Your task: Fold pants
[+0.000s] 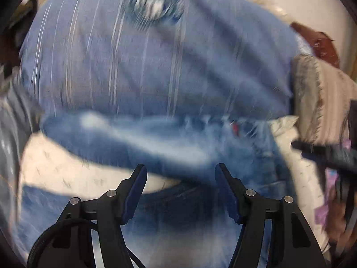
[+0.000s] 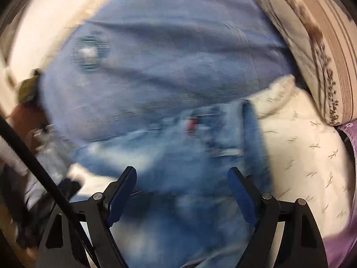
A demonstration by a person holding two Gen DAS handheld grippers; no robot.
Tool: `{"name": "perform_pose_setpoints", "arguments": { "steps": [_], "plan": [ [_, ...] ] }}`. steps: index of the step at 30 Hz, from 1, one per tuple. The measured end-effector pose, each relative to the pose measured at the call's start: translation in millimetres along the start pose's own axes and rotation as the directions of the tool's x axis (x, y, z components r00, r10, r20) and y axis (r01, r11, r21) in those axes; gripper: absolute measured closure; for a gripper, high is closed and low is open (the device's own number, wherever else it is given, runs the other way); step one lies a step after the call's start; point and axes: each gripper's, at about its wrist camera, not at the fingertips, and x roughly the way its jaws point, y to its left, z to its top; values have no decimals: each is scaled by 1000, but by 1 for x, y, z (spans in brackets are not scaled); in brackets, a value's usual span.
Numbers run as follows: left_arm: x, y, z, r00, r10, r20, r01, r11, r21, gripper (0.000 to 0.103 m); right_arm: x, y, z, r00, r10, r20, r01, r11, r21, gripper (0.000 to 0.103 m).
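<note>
Washed blue jeans [image 1: 178, 147] lie on a bed, blurred by motion; a small red tag [image 1: 234, 127] shows near the waistband. My left gripper [image 1: 180, 172] is open and empty, its jaws spread above the jeans. In the right wrist view the jeans [image 2: 178, 156] spread under my right gripper [image 2: 181, 174], which is open and empty. The red tag [image 2: 190, 124] and the waistband edge [image 2: 247, 120] lie just beyond its fingertips.
A light blue blanket [image 1: 156, 55] with a round patch [image 1: 151, 5] covers the bed behind the jeans. A white patterned sheet [image 2: 301, 151] lies to the right. A striped pillow [image 2: 312, 44] sits at the far right. A black cable [image 2: 33, 163] crosses the left.
</note>
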Motion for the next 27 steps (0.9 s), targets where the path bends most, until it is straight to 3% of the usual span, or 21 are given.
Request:
{"name": "perform_pose_setpoints", "arguments": {
  "steps": [2,4,5,6,10,12,14,15,16,21,25,27],
  "plan": [
    [23,14,-4,998,7,-56,-8,1000,-18,40,27,-17,13,998,-61,-26,62,998,14,19],
    [37,23,1,995,20,-98,-24,999,-36,40,57,-35,30,993,-99,-60,102,994,42,28],
    [46,29,8,994,17,-104,-23,998,-54,40,71,-42,39,991,-108,-84,113,992,57,37],
    [48,33,12,994,8,-107,-16,997,-76,40,82,-46,45,988,-114,-102,122,990,72,40],
    [56,36,19,994,1,-105,-10,996,-88,40,115,-55,72,982,-151,-111,165,978,127,42],
    [59,34,21,996,0,-94,-8,996,-86,40,128,-50,79,983,-134,-128,150,981,124,60],
    [58,30,21,996,0,-87,-6,997,-78,40,136,-44,83,969,-204,-136,217,972,90,79],
    [51,29,17,997,-4,-81,-3,997,-78,40,136,-43,83,968,-209,-141,223,971,90,91],
    [46,29,13,997,-9,-74,3,997,-78,40,130,-40,81,972,-193,-136,208,972,108,96],
    [32,36,13,998,-36,-48,31,994,-106,40,49,-5,52,991,-132,20,130,988,81,98],
    [26,41,12,998,-40,-38,35,992,-118,40,8,2,5,998,-24,61,15,989,148,98],
    [25,43,12,999,-39,-31,35,992,-121,40,8,-10,-11,997,-46,59,37,988,150,97]
  ]
}}
